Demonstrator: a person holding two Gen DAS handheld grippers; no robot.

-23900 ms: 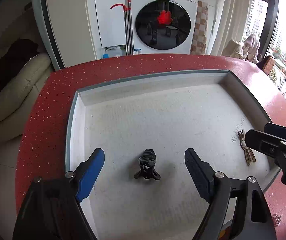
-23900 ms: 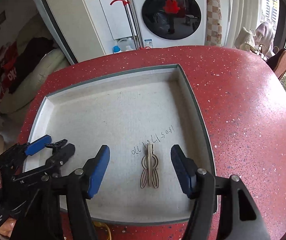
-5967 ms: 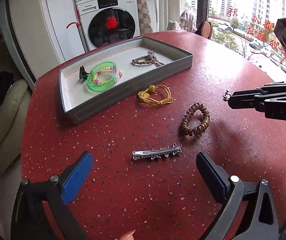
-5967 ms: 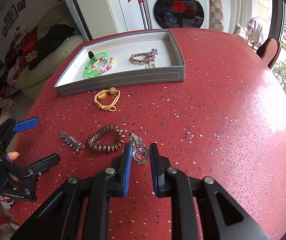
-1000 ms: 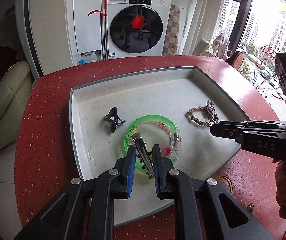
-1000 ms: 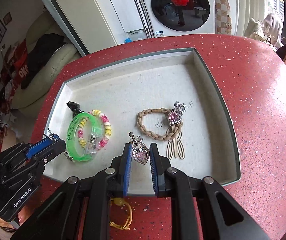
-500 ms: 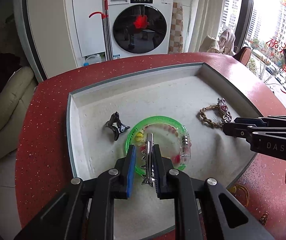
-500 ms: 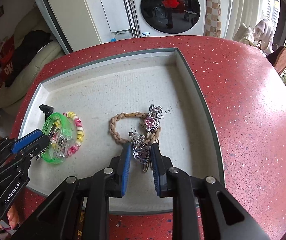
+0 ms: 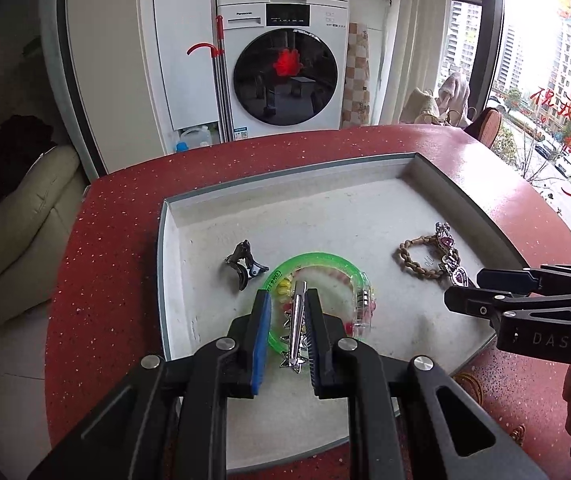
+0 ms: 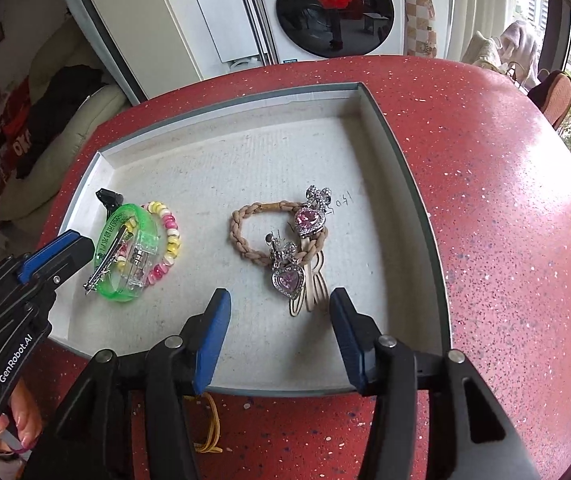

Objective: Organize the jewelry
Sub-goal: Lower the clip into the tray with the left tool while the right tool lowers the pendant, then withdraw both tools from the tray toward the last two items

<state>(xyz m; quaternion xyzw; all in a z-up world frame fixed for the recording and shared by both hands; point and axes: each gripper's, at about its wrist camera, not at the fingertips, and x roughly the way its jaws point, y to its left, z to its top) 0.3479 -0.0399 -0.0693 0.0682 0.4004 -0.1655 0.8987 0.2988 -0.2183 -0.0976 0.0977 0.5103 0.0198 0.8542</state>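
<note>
Left gripper [image 9: 287, 326] fingers pinch the hair clip [image 9: 296, 322] over the green bangle [image 9: 359, 284], ready to drop; right gripper [image 10: 277, 320] gapes, heart charm [image 10: 288, 280] freed in tray [image 10: 221, 168].

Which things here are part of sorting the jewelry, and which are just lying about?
Job: tray, hair clip between the left gripper's fingers, green bangle, bead bracelet, braided bracelet, heart pendants, yellow cord.
Lying about: washing machine, sofa, jug.
</note>
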